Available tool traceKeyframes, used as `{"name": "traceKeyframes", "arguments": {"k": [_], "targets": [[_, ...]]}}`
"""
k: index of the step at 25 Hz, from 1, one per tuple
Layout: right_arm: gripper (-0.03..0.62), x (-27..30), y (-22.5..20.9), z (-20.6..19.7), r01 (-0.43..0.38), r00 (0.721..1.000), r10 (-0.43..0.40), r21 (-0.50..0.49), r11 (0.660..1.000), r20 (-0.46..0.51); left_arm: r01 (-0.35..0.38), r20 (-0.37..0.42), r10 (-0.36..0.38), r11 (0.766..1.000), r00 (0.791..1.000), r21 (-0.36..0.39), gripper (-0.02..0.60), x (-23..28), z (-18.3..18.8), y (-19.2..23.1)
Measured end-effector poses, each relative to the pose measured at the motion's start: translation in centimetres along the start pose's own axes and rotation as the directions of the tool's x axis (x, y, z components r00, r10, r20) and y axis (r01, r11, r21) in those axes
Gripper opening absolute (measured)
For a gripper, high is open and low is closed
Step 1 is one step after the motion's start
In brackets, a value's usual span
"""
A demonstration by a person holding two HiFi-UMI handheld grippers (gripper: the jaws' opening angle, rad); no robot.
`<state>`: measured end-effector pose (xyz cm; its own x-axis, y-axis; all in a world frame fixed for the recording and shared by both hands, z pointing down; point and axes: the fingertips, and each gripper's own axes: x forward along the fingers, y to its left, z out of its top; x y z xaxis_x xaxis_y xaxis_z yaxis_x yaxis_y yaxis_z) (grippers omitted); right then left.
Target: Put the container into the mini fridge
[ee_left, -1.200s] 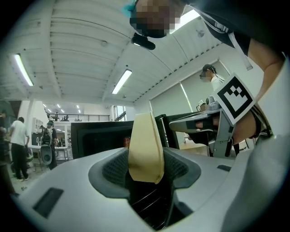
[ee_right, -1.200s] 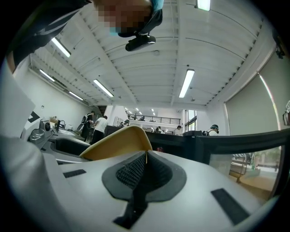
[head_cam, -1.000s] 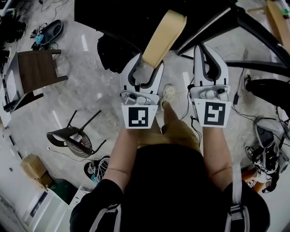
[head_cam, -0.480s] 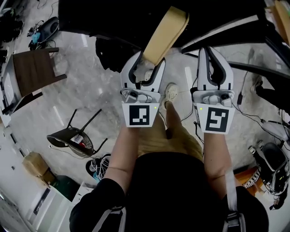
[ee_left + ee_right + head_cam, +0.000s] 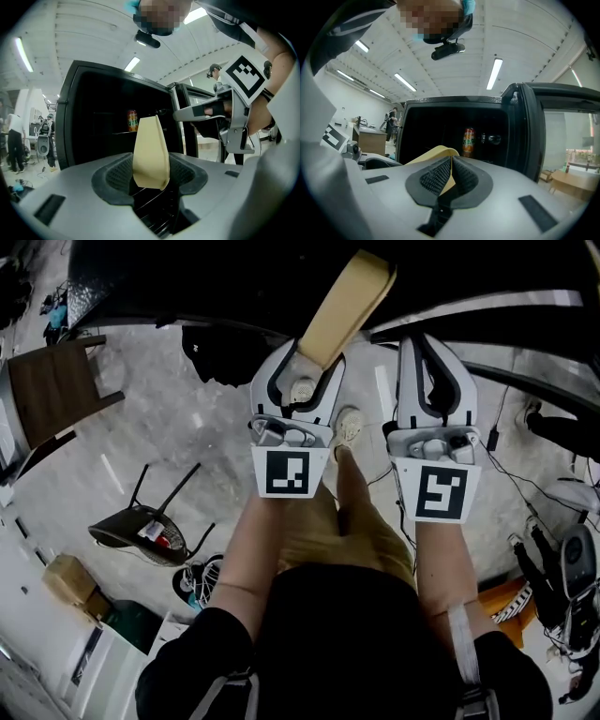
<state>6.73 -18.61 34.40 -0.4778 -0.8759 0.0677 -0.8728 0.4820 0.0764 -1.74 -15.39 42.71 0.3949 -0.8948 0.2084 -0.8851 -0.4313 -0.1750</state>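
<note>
My left gripper point(image 5: 305, 362) is shut on a tan, flat container point(image 5: 342, 310), which sticks out forward and upward past the jaws. In the left gripper view the container point(image 5: 151, 152) stands edge-on between the black pads, in front of the open black mini fridge point(image 5: 93, 108). An orange can point(image 5: 132, 120) stands on a shelf inside. My right gripper point(image 5: 427, 338) is beside the left one, shut with nothing in it. In the right gripper view its pads point(image 5: 461, 176) meet, the container point(image 5: 431, 157) shows to their left, and the can point(image 5: 468, 138) sits in the fridge point(image 5: 440, 122).
The fridge door point(image 5: 534, 131) hangs open on the right. On the floor are a wooden chair point(image 5: 56, 390), a toppled black chair point(image 5: 141, 526) and cables and gear point(image 5: 562, 559). The person's shoe point(image 5: 350, 427) is below the grippers. Other people stand far off point(image 5: 14, 140).
Both grippers have come down together in front of the fridge, whose dark body now fills more of the head view's top. The container stays in the left jaws.
</note>
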Motion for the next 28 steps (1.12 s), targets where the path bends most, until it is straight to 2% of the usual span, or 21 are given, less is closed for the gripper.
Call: {"name": "traceKeyframes", "arguments": {"k": [7, 10, 14, 18, 23, 28], "targets": [[0.038, 1.4, 0.5, -1.4, -0.003, 1.000, 0.003, 0.005, 1.000, -0.023, 0.022, -0.006, -0.022, 0.999, 1.000, -0.032, 0.232, 2.1, -1.1, 0.7], [0.037, 1.7, 0.3, -1.4, 0.005, 1.000, -0.005, 0.013, 1.000, -0.028, -0.012, 0.023, 0.014, 0.992, 1.000, -0.123, 0.232, 2.9, -0.8, 1.2], [0.037, 2.6, 0.3, -1.8, 0.009, 0.999, -0.009, 0.015, 1.000, -0.038, -0.067, 0.040, 0.080, 0.961, 0.996, -0.270, 0.232, 4.3, -0.8, 2.1], [0.038, 2.9, 0.4, -2.0, 0.015, 0.999, -0.014, 0.016, 1.000, -0.047, -0.091, 0.013, 0.100, 0.945, 0.995, -0.314, 0.232, 5.3, -1.0, 2.8], [0.037, 3.6, 0.0, -2.6, 0.021, 0.998, -0.020, 0.016, 1.000, -0.060, -0.083, -0.073, 0.059, 0.921, 0.996, -0.381, 0.232, 6.7, -2.3, 3.0], [0.037, 4.1, -0.4, -3.0, 0.026, 0.997, -0.025, 0.018, 0.999, -0.067, -0.071, -0.055, 0.050, 0.859, 0.997, -0.507, 0.232, 7.9, -2.6, 3.5]]}}
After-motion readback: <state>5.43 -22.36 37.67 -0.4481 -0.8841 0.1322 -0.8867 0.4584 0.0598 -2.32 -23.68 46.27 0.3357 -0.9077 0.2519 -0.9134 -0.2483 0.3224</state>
